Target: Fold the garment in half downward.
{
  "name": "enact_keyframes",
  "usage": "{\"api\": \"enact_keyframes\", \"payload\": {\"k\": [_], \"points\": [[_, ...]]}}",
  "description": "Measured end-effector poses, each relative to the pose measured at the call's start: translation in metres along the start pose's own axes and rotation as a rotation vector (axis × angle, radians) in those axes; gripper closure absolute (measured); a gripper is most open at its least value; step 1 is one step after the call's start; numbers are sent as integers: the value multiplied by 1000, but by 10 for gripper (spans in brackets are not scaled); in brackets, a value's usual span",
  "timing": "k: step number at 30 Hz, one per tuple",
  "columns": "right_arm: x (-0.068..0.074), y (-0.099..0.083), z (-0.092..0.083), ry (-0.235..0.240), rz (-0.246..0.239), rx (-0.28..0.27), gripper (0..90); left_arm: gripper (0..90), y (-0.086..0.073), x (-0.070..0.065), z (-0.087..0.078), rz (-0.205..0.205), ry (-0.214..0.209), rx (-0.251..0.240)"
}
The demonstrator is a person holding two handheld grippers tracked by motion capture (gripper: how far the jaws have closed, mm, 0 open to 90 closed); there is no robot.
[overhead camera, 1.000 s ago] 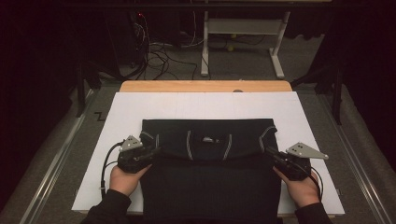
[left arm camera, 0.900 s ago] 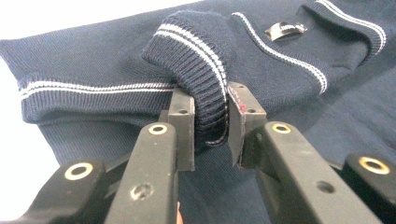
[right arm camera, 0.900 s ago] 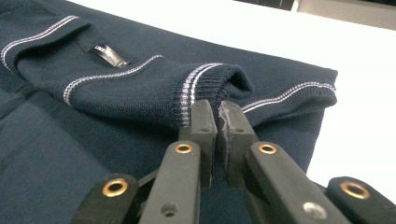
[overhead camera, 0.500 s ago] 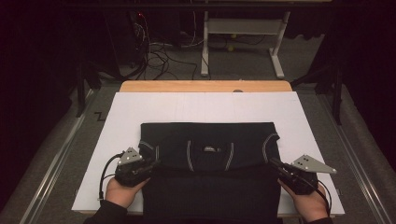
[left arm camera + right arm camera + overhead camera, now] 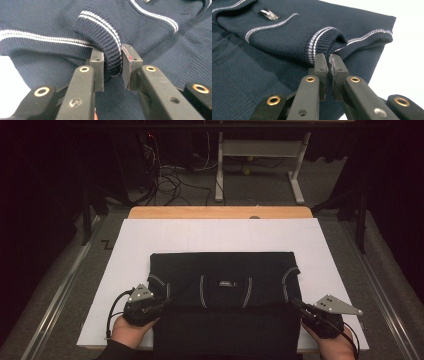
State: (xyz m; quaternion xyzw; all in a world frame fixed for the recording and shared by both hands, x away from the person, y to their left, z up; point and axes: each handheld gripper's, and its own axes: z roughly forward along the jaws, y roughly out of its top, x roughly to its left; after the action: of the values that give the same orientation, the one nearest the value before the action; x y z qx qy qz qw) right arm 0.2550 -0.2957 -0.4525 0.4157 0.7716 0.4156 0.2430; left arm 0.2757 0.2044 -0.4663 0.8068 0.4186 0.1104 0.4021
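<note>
High view: navy sweater (image 5: 222, 285) folded mid-desk on white sheet (image 5: 150, 240). Left hand-held gripper (image 5: 162, 303) clamping left ribbed cuff (image 5: 111, 53), right hand-held gripper (image 5: 296, 305) pinching right cuff (image 5: 324, 43), probably to drag both sleeves nearward evenly.

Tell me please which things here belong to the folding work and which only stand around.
Belong to the work:
- dark navy knitted sweater with white stripes
- left gripper, shut on a ribbed cuff
- right gripper, shut on the other cuff
- white sheet covering the table

Only standing around:
- white metal frame on the floor
- tangle of cables on the floor
</note>
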Motion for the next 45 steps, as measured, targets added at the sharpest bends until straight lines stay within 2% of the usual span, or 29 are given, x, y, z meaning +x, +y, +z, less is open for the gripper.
{"api": "enact_keyframes", "payload": {"k": [2, 5, 11, 12, 13, 14, 15, 16, 17, 18, 19, 20, 21, 23, 24, 28, 30, 31, 32, 34, 37, 38, 43, 44, 45], "points": [[-2, -3, -3, -15, 9, -2, 900, 702, -1, -3, -3, 2, -4, -6], [-5, -4, -6, -20, 25, -11, 900, 702, 0, -5, -4, 13, 2, -9], [-9, -9, -7, -19, 45, 2, 900, 681, -4, 1, 1, -17, -12, 28], [-8, -9, -7, -17, 40, 1, 900, 630, -4, 1, 1, -20, -15, 30], [-8, -9, -7, -17, 40, 1, 900, 630, -4, 1, 1, -23, -15, 25], [-7, -8, -7, -14, 36, -5, 900, 558, -4, 2, 0, -23, -8, 18], [-7, -8, -7, -14, 36, -5, 900, 558, -3, 2, -1, -23, 0, 6], [-6, -6, -7, -6, 39, -11, 880, 493, -3, 2, -3, -22, 7, -11], [-5, -6, -6, -3, 34, -13, 868, 452, -1, 3, -7, -27, 25, -56], [-5, -5, -6, 0, 34, -18, 852, 420, 1, 3, -9, -28, 30, -79], [-5, -5, -6, 0, 34, -18, 852, 392, 1, 3, -9, -28, 30, -79], [-4, -2, -5, 9, 32, -26, 820, 371, 5, 4, -13, -34, 29, -126], [-3, 0, -4, 14, 34, -30, 800, 356, 8, 4, -14, -39, 25, -144], [-2, 2, -3, 19, 36, -34, 776, 324, 11, 3, -15, -38, 17, -156], [-1, 7, 0, 29, 33, -45, 741, 306, 20, 1, -13, -27, -1, -169], [1, 18, 6, 38, 32, -53, 684, 251, 33, -3, -7, -19, -29, -157], [3, 28, 14, 44, 26, -57, 621, 208, 41, -6, -1, 0, -22, -146], [5, 31, 17, 46, 23, -58, 608, 191, 48, -8, 4, 4, -24, -140], [5, 31, 17, 46, 23, -58, 608, 167, 48, -8, 4, 4, -24, -140], [8, 40, 26, 58, 15, -56, 551, 132, 59, -12, 15, 12, -19, -135], [11, 46, 34, 63, 4, -48, 513, 128, 65, -15, 22, 23, -22, -130], [13, 52, 43, 74, 0, -37, 478, 120, 72, -17, 31, 25, -28, -110], [17, 63, 64, 107, 13, -13, 391, 101, 82, -20, 47, 33, -24, -67], [17, 63, 64, 107, 13, -13, 391, 101, 84, -20, 50, 36, -20, -62], [20, 67, 72, 113, 14, -1, 374, 94, 87, -22, 57, 41, -19, -42]]}}
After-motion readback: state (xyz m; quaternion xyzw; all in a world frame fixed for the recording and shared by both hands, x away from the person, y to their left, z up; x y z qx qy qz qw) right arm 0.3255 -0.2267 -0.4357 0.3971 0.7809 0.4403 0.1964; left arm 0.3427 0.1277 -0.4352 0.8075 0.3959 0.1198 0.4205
